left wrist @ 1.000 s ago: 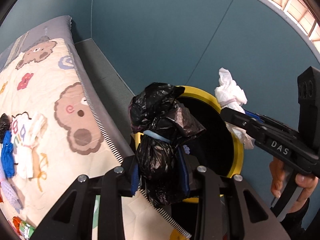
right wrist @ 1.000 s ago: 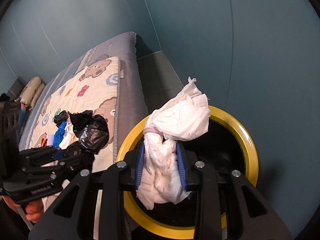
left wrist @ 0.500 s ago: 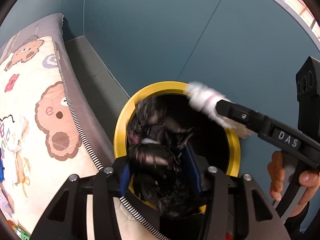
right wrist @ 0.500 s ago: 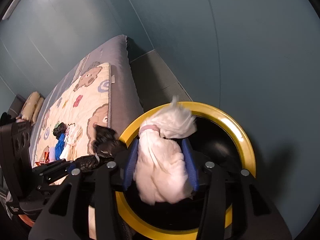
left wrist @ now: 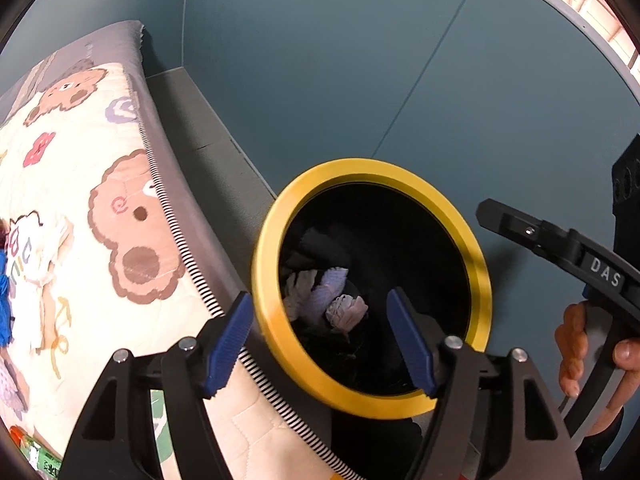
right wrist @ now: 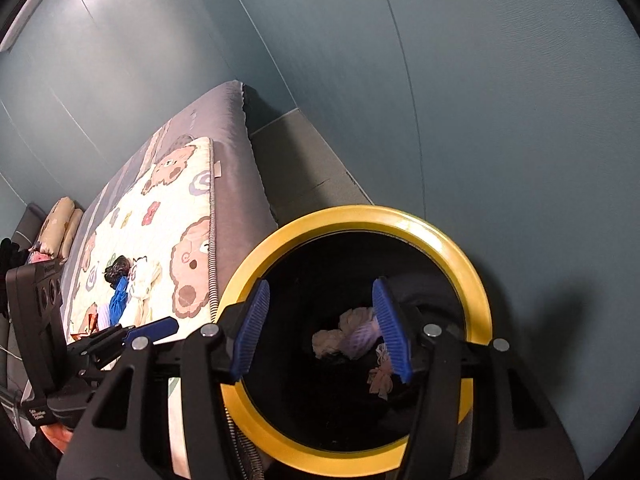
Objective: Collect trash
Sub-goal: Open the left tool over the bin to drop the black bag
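Observation:
A black bin with a yellow rim [left wrist: 280, 216] [right wrist: 440, 236] stands between the bed and the blue wall. White crumpled trash [left wrist: 332, 300] [right wrist: 352, 336] lies at its bottom; the black bag is lost in the dark inside. My left gripper [left wrist: 324, 332] hangs above the bin's mouth, its jaws opening with nothing between the blue pads. My right gripper [right wrist: 324, 332] is also over the bin, jaws opening and empty. In the left wrist view the right gripper [left wrist: 560, 244] reaches in from the right, held by a hand [left wrist: 576, 356].
A bed with a bear-print quilt [left wrist: 80, 200] [right wrist: 160, 232] runs along the left. Clothes, among them a blue piece [right wrist: 118, 300] and a dark bundle [right wrist: 118, 266], lie on the quilt. Grey floor [right wrist: 304, 168] runs beside the blue wall [right wrist: 500, 100].
Both grippers opened over the bin. The black bag left the left jaws and the white wad left the right jaws; both dropped into the bin.

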A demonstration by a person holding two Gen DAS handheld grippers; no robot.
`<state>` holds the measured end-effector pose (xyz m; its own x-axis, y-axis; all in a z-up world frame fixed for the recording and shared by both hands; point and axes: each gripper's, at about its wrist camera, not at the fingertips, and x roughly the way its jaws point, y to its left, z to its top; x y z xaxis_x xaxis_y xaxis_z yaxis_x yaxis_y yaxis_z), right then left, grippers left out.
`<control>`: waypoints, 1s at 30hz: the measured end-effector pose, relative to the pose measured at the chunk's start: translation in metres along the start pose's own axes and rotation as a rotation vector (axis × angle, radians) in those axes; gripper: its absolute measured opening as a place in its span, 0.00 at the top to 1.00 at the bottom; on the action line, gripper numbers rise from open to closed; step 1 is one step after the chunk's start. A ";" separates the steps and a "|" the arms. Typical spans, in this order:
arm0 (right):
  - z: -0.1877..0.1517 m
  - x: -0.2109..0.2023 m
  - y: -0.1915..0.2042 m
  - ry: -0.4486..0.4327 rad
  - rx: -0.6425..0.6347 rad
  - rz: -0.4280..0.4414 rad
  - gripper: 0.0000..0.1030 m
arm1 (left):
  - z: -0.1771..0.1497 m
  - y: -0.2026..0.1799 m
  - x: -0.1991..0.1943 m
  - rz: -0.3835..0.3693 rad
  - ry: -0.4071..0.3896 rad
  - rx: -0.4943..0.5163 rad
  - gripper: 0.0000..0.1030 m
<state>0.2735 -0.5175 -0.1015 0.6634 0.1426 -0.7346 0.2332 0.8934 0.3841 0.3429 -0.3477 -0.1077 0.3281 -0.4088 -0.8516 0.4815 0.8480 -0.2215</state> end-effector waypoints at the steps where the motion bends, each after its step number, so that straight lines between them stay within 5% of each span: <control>1: -0.001 0.000 0.001 0.002 -0.002 -0.001 0.49 | 0.001 0.005 0.000 0.004 -0.001 -0.003 0.35; 19: -0.016 -0.011 0.053 0.022 -0.080 -0.016 0.46 | -0.026 0.070 -0.043 0.072 -0.038 -0.132 0.25; 30: -0.022 -0.007 0.102 0.032 -0.135 0.000 0.36 | -0.045 0.123 -0.083 0.118 -0.081 -0.227 0.23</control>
<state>0.2767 -0.4177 -0.0691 0.6402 0.1542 -0.7526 0.1341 0.9422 0.3071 0.3381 -0.1938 -0.0857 0.4398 -0.3204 -0.8390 0.2446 0.9416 -0.2313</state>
